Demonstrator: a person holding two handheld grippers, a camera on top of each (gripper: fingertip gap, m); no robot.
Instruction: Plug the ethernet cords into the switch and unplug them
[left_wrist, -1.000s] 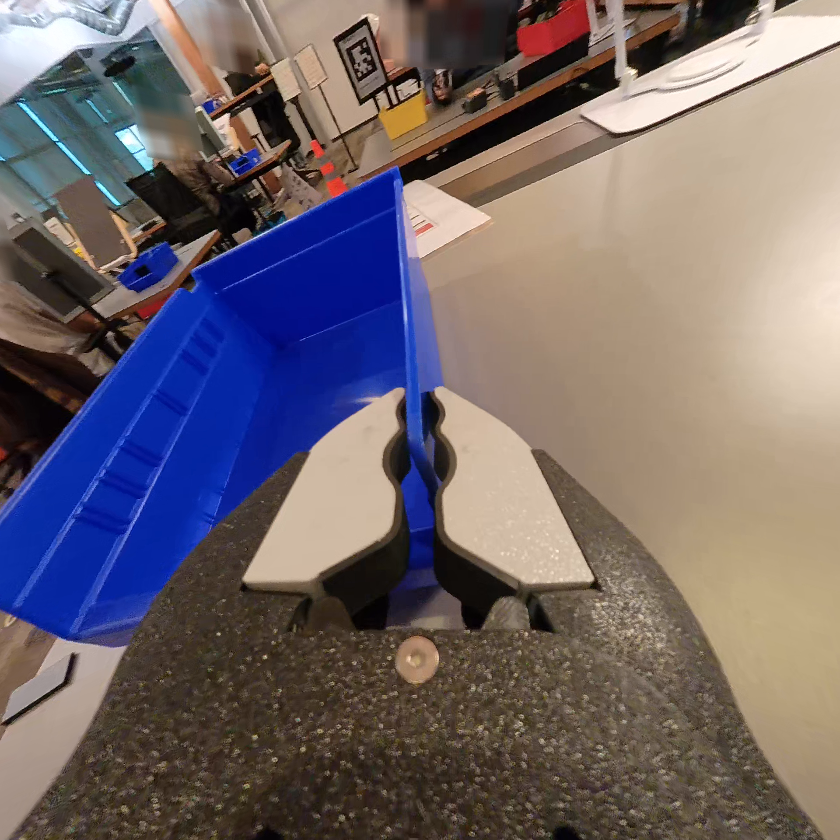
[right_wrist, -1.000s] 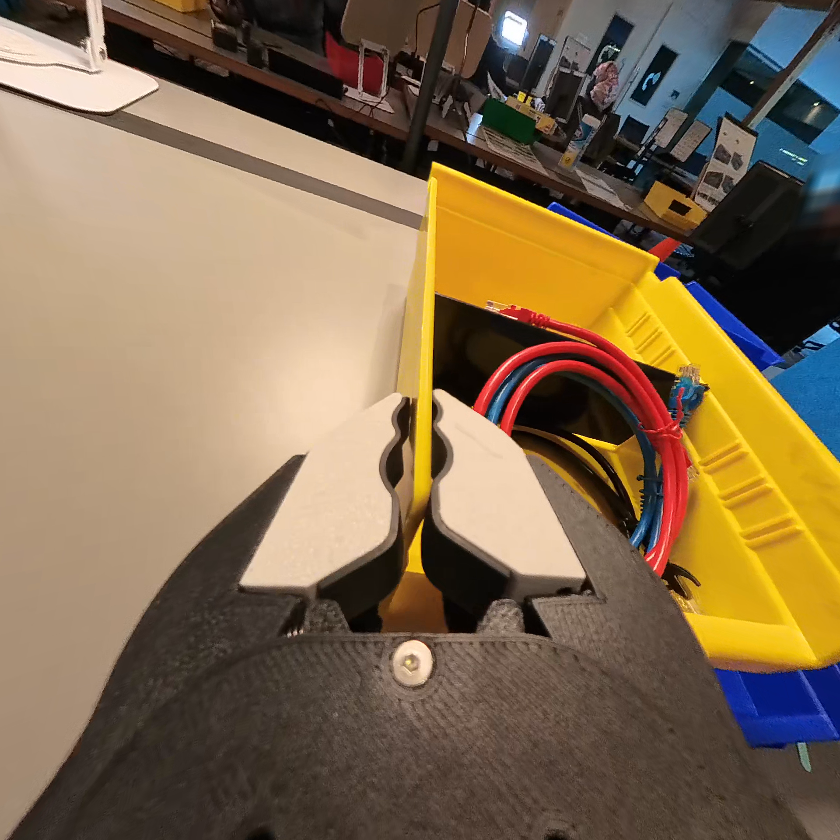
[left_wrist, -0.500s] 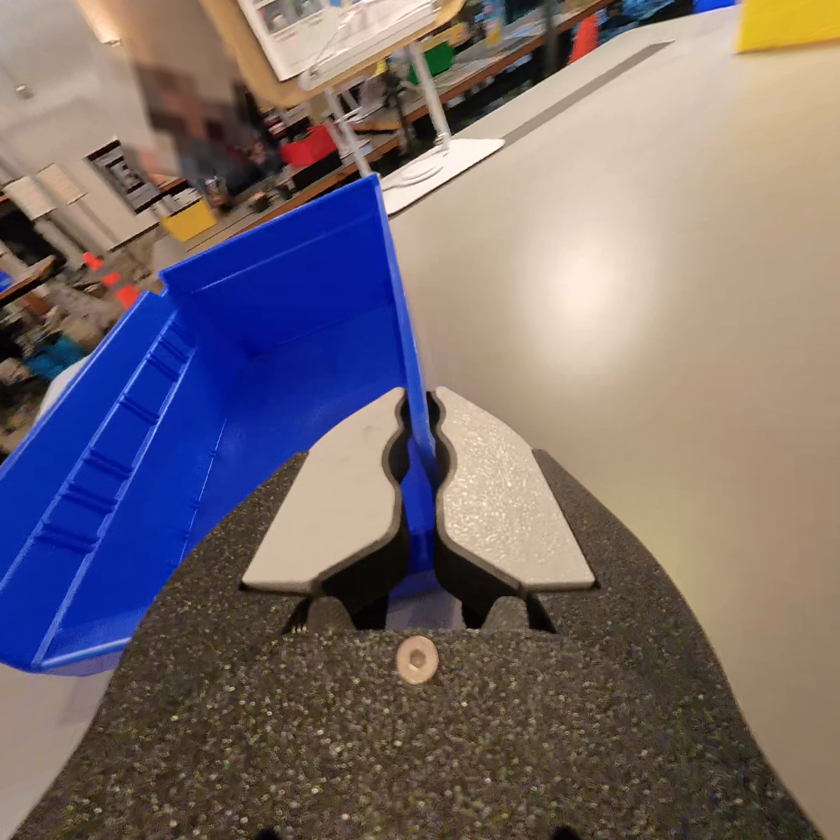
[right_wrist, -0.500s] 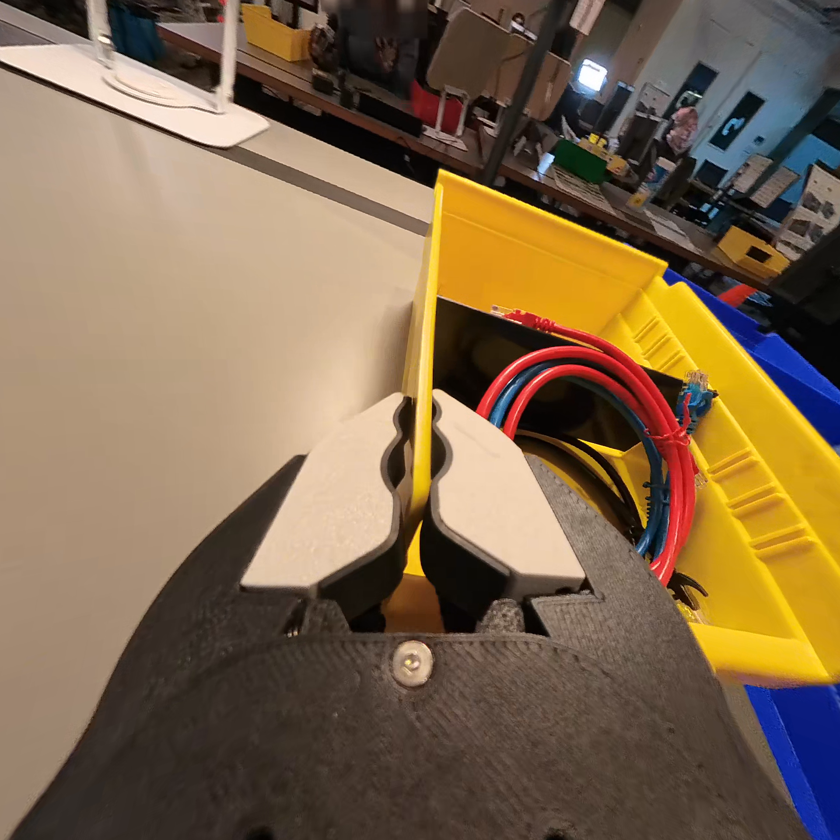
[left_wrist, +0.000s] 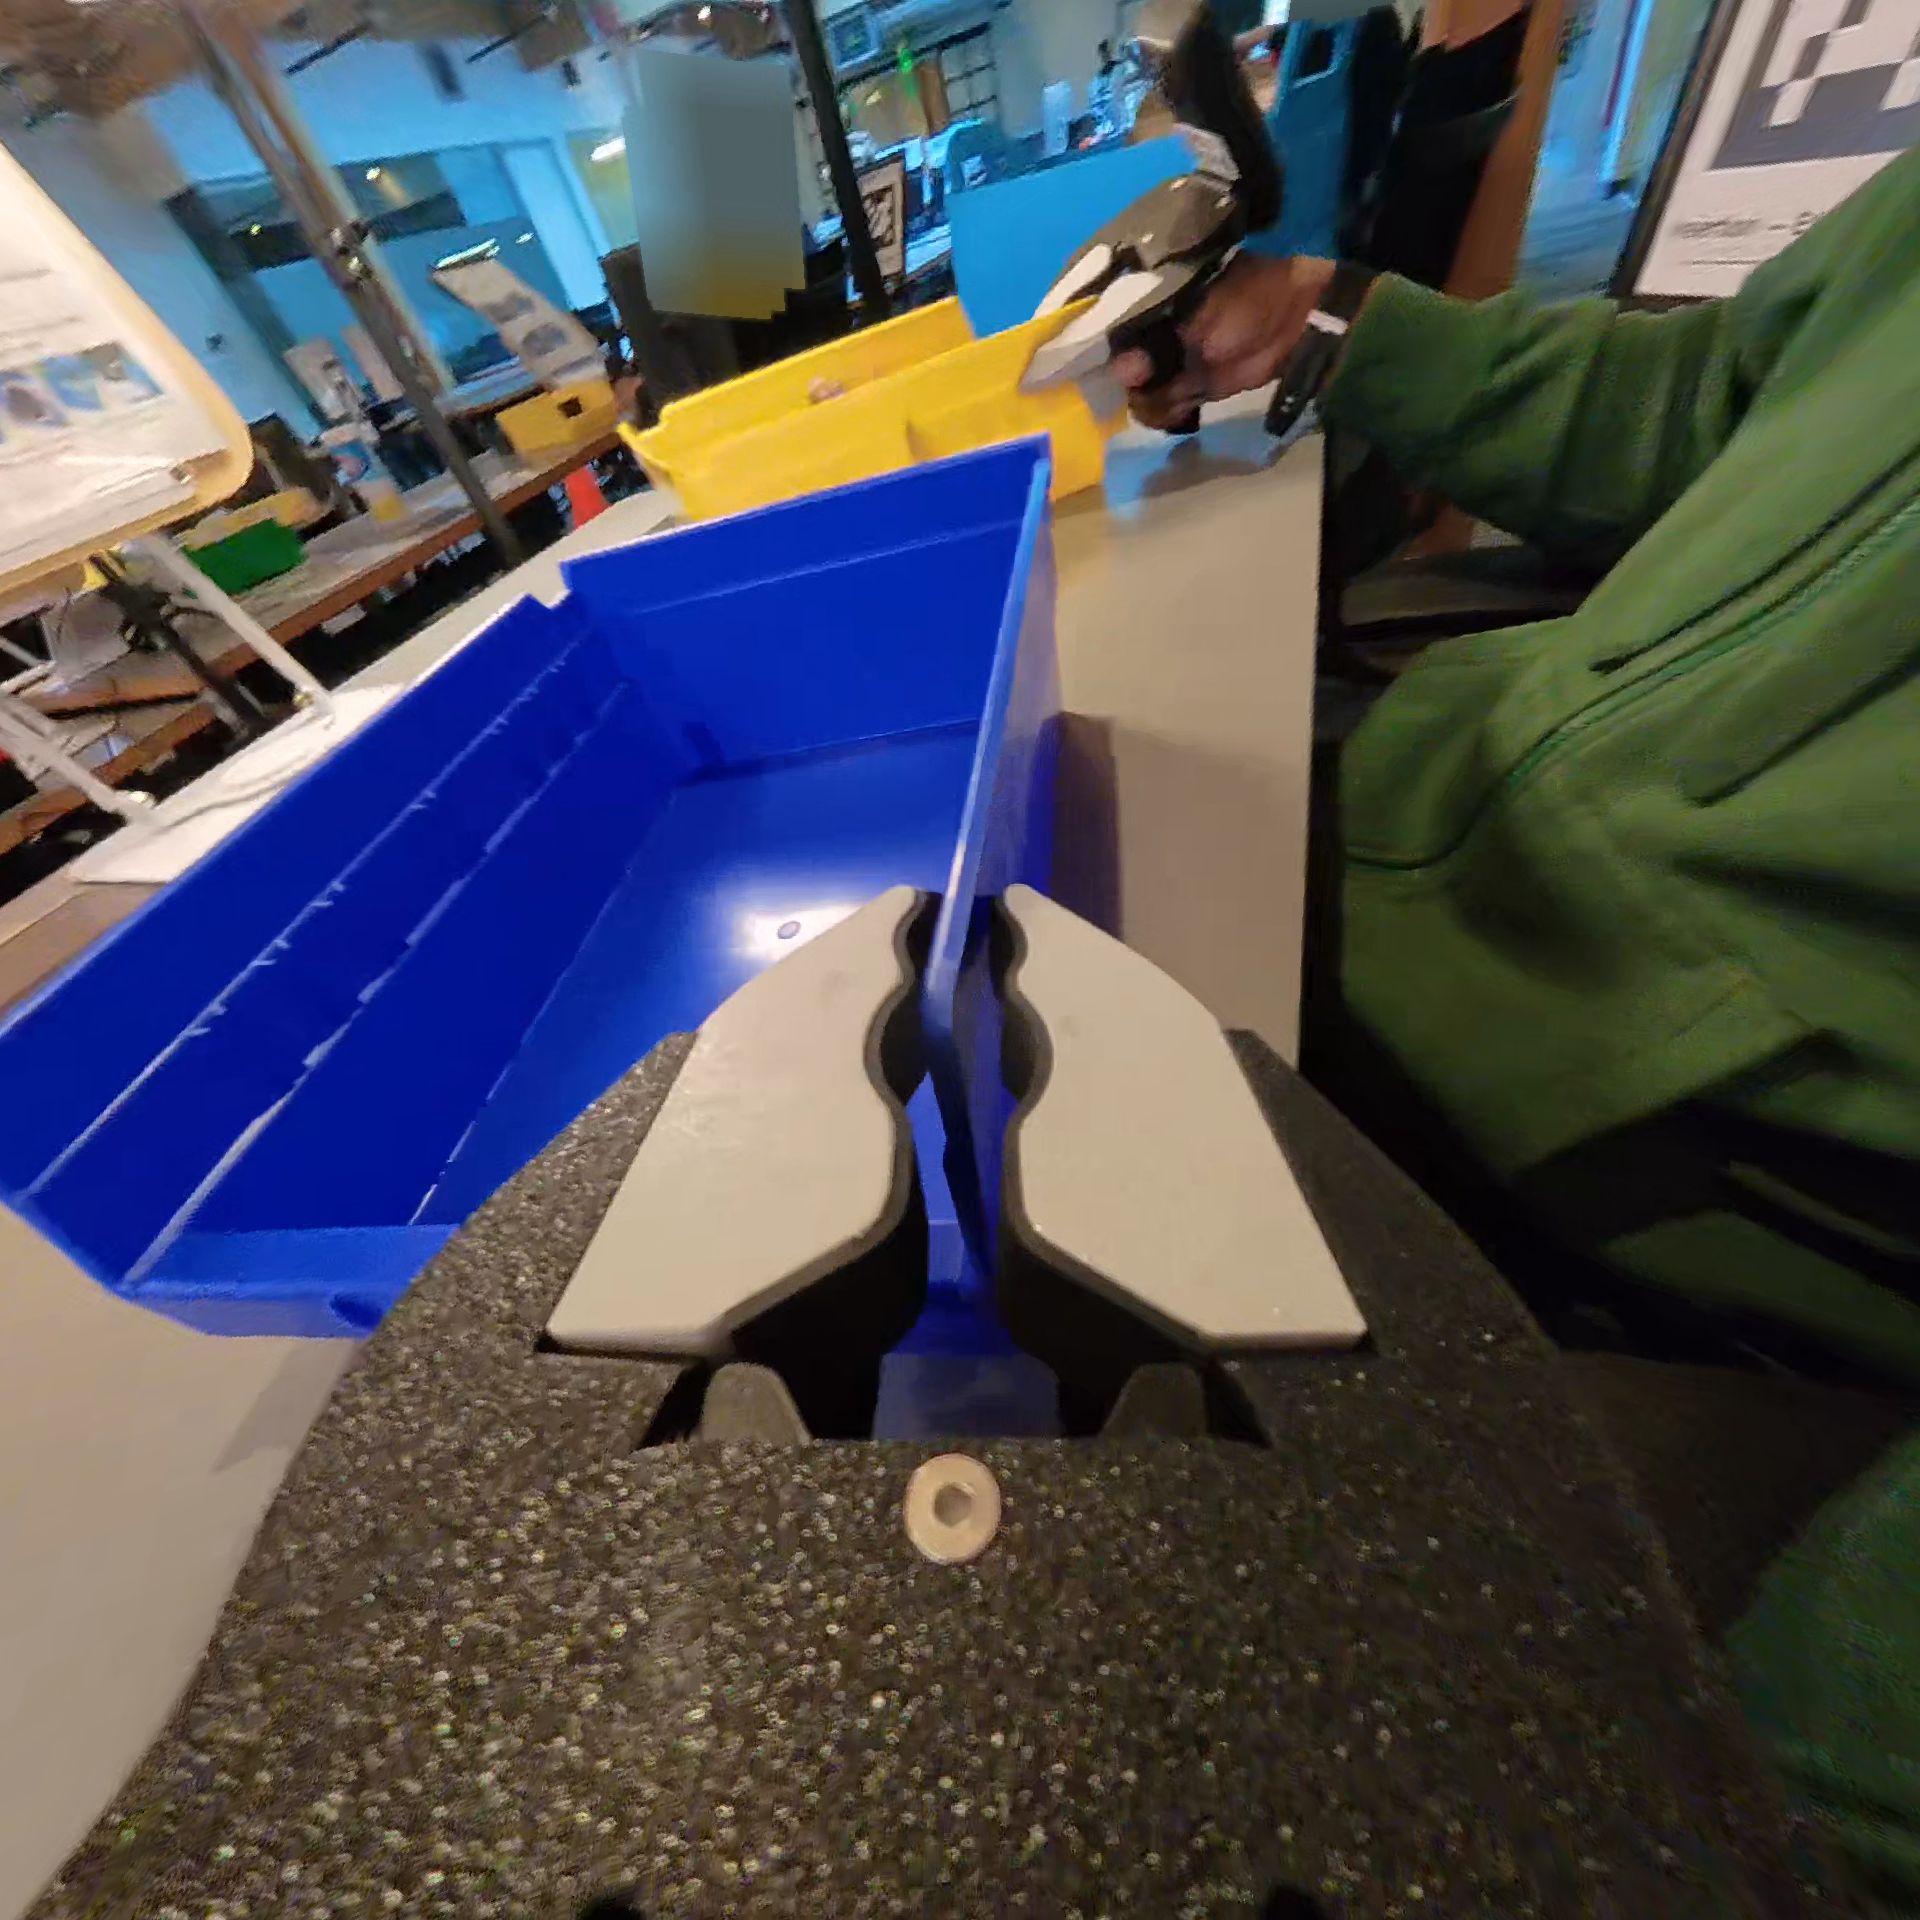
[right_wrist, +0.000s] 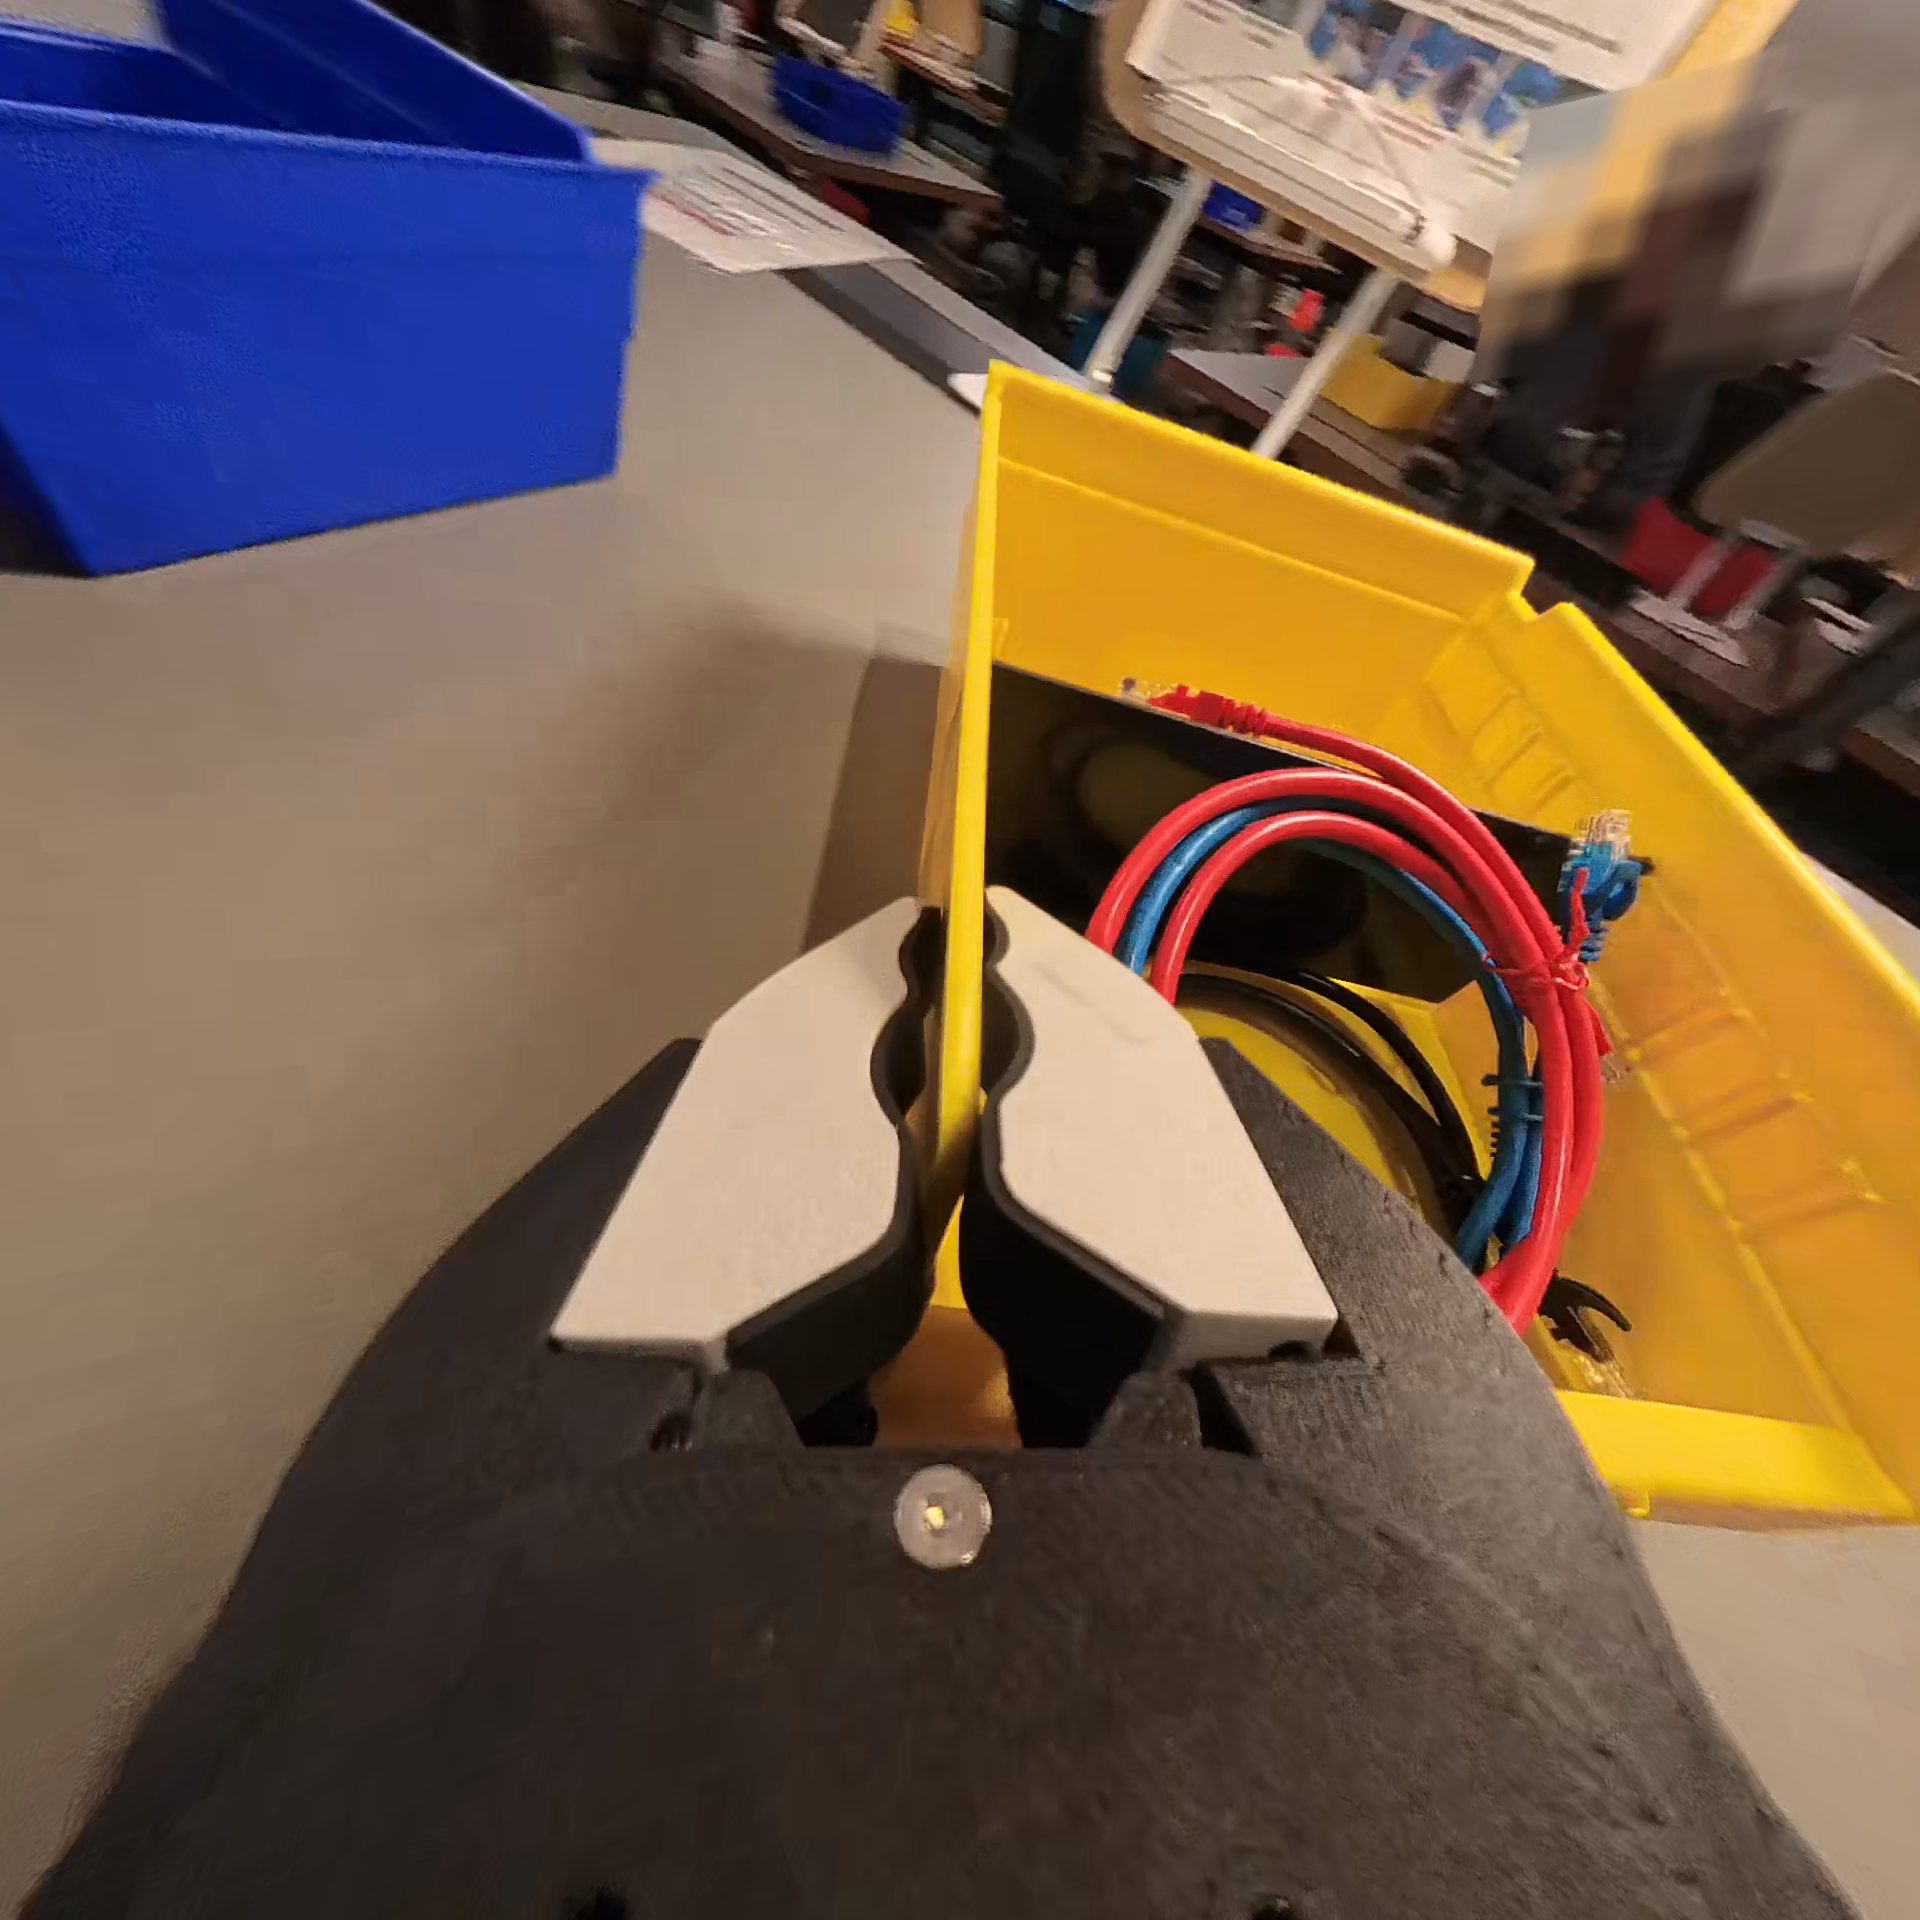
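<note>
My left gripper (left_wrist: 958, 925) is shut on the right side wall of an empty blue bin (left_wrist: 436, 904) that sits on the grey table (left_wrist: 1174, 665). My right gripper (right_wrist: 954, 925) is shut on the left side wall of a yellow bin (right_wrist: 1226, 561). Coiled red (right_wrist: 1538, 935) and blue (right_wrist: 1496, 997) ethernet cords lie in the yellow bin on a black switch (right_wrist: 1049, 748). A black cable (right_wrist: 1392, 1049) lies under them. The left wrist view shows the right gripper (left_wrist: 1081, 322) holding the yellow bin (left_wrist: 831, 436) farther off.
A person in a green jacket (left_wrist: 1621, 727) sits at the table's edge to the right in the left wrist view. The blue bin (right_wrist: 291, 322) shows at upper left in the right wrist view. A white stand with a poster (right_wrist: 1351, 104) and other work tables are behind. Left tips to right tips: about 50 cm.
Both grippers have swung round with their bins still gripped. The left view now faces the person and the yellow bin. The right view now faces the blue bin.
</note>
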